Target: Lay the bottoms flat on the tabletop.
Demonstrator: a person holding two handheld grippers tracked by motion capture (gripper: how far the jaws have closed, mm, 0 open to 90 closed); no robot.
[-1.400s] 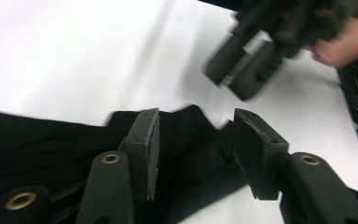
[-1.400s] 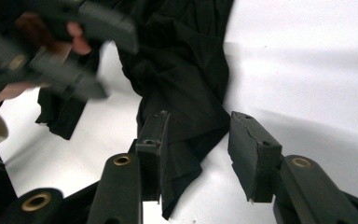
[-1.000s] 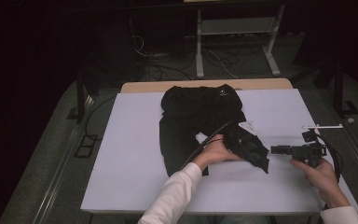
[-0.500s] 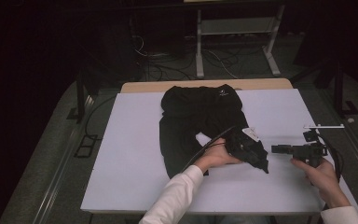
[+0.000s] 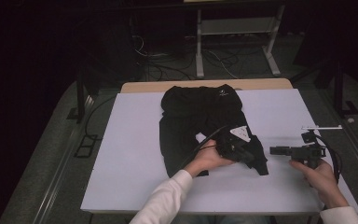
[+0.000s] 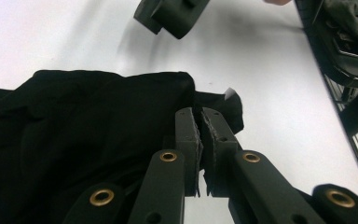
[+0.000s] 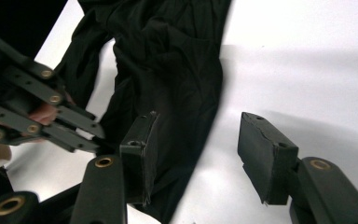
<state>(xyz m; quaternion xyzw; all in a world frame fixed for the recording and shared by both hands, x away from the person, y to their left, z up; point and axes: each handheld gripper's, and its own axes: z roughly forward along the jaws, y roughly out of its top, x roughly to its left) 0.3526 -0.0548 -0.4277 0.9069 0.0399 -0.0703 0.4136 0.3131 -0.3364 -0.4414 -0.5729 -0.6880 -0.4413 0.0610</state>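
Table bearing black garment spread mid-surface. Left gripper, just closed, clenched on near-right hem corner: lift slowly, keep cloth taut, fold away. Right gripper parted, empty, beside cloth: ready for pinning.

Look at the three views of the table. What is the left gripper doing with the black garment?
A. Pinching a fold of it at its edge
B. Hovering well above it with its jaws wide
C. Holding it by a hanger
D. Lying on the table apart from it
A: in the left gripper view the left gripper has just closed its jaws on a fold at the edge of the black garment.
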